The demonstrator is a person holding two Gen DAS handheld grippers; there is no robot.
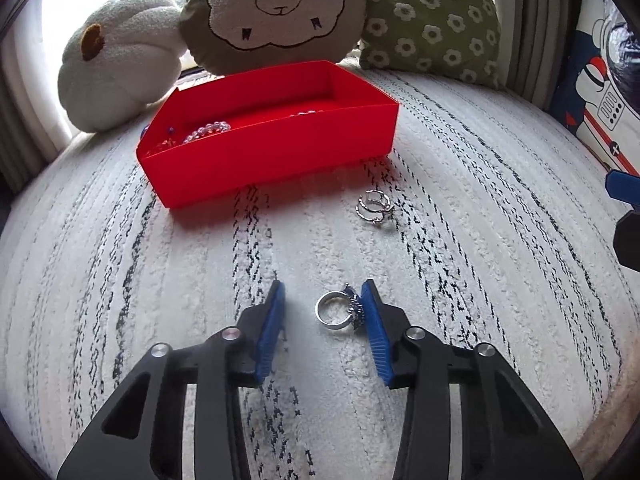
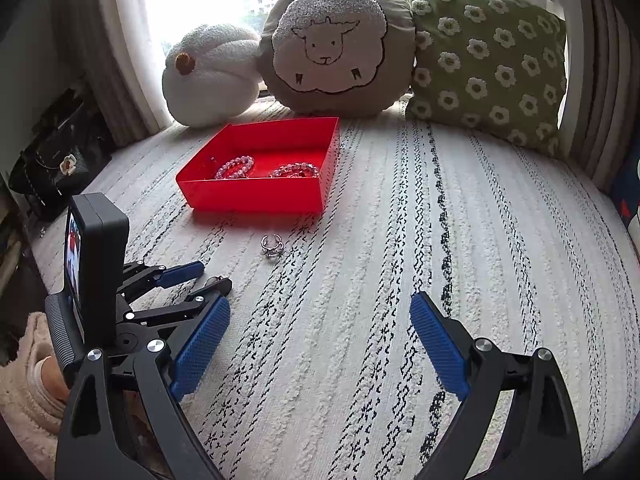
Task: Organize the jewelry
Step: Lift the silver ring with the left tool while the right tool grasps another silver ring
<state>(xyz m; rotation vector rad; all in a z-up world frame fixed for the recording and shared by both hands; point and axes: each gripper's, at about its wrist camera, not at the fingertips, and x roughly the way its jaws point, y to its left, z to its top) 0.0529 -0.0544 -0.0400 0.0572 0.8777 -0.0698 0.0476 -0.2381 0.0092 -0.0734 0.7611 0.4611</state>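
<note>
Beaded bracelets half hidden behind the red tray's near wall — beads indistinct.

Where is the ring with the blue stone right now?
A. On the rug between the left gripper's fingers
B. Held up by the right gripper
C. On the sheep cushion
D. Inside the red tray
A: the ring with the blue stone lies on the rug between the left gripper's fingers.

I can read no words, brands or numbers anywhere from here. Nothing on the cushions or the tray carries lettering.
</note>
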